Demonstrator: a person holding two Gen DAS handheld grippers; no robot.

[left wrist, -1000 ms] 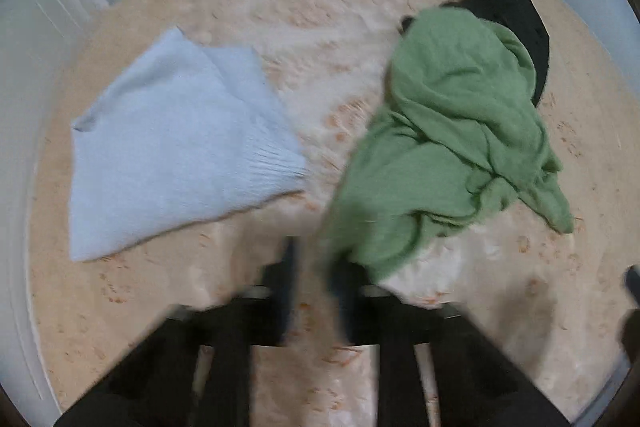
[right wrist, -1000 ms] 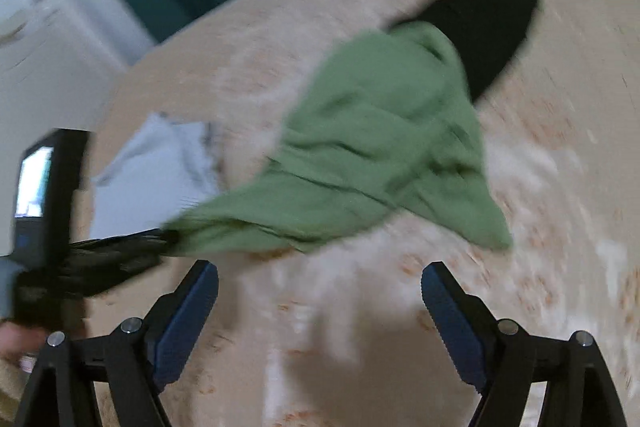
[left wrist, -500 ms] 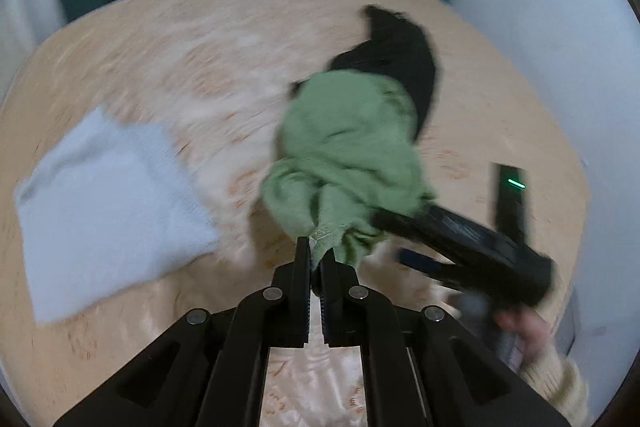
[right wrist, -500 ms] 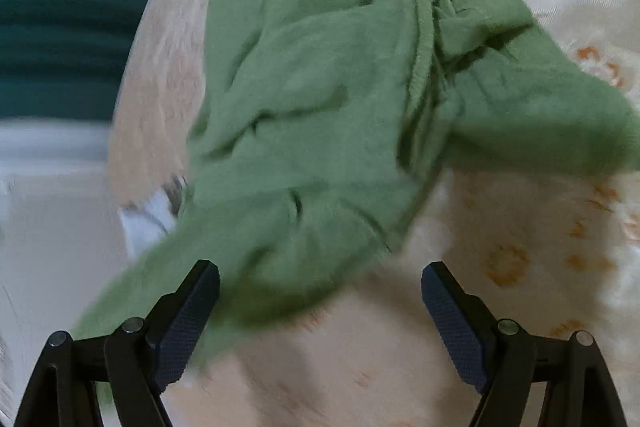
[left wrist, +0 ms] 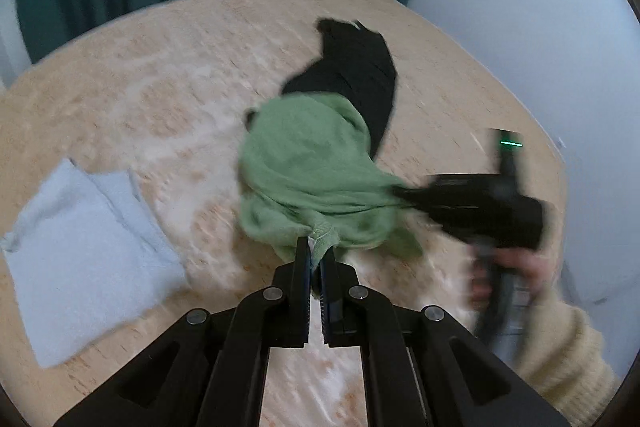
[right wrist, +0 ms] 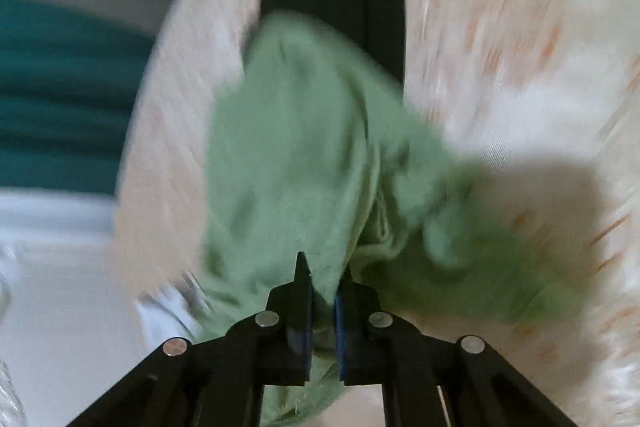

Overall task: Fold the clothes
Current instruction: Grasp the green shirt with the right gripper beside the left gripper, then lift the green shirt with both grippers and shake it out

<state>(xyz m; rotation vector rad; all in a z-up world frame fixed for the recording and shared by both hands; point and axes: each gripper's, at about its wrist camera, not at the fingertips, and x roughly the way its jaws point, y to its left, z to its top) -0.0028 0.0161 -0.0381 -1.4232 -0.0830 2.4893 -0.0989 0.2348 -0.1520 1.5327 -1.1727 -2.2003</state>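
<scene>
Evidently both claws pinch the soft, crumpled green knit garment [left wrist: 308, 163].

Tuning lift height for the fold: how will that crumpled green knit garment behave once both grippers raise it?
Likely floppy: the crumpled green knit garment sags in loose folds between the left gripper and right gripper, both shut on it. Probably light, since thin pinches hold bunched cloth. It may drag the black garment it overlaps.
</scene>
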